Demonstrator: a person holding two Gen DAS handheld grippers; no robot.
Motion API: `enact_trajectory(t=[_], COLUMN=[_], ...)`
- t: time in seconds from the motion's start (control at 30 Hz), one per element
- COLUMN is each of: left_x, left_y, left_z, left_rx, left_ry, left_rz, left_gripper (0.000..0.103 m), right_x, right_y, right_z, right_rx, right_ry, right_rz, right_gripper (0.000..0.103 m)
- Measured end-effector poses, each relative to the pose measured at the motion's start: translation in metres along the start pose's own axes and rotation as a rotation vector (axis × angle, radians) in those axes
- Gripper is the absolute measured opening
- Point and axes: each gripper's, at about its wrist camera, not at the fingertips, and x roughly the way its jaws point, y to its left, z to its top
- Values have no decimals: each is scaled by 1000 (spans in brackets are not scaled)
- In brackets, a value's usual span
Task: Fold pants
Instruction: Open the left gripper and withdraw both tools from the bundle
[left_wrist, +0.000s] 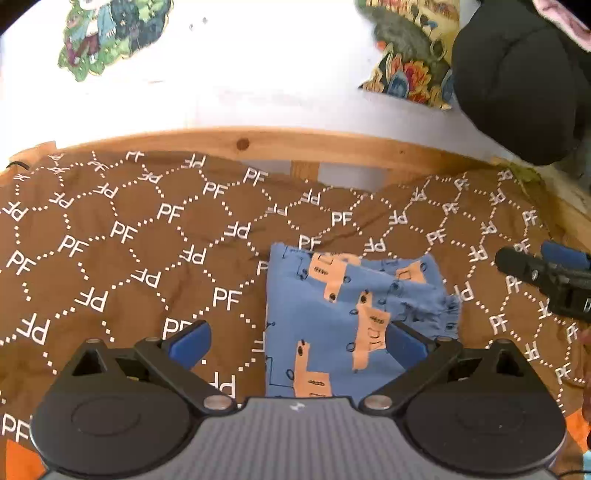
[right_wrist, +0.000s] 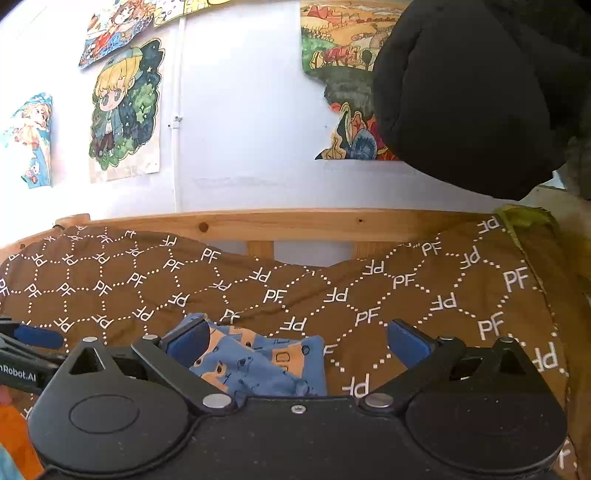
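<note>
The blue pants (left_wrist: 332, 317) with orange truck prints lie folded in a compact bundle on the brown PF-patterned bedspread (left_wrist: 110, 240). My left gripper (left_wrist: 297, 341) is open and empty, just above the bundle's near left part. The right gripper (left_wrist: 546, 273) shows at the right edge of the left wrist view, beside the bundle. In the right wrist view the pants (right_wrist: 258, 365) lie low and left of centre between the open fingers of my right gripper (right_wrist: 297, 341). The left gripper's blue pad (right_wrist: 37, 338) shows at the far left.
A wooden bed rail (left_wrist: 295, 142) runs behind the bedspread (right_wrist: 406, 295), with a white wall and cartoon posters (right_wrist: 125, 110) above. A black padded object (right_wrist: 472, 92) hangs at the upper right. Orange fabric (left_wrist: 18, 461) shows at the lower left corner.
</note>
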Motion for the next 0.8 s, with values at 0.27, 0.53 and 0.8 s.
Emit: enact_trajectory(t=[0.27, 0.53, 0.8], left_x=[-25, -52, -55], left_y=[-1, 4, -8], left_z=[-18, -42, -58], left_rx=[-57, -67, 3], left_ry=[0, 4, 62], left_rz=[3, 94, 148], left_gripper=[103, 103, 103], right_x=[-28, -54, -64], right_y=[11, 13, 5], right_z=[-9, -34, -64], right_rx=[80, 236, 264], right_ry=[154, 324, 464], right_rz=[-117, -202, -250], right_gripper=[102, 102, 102])
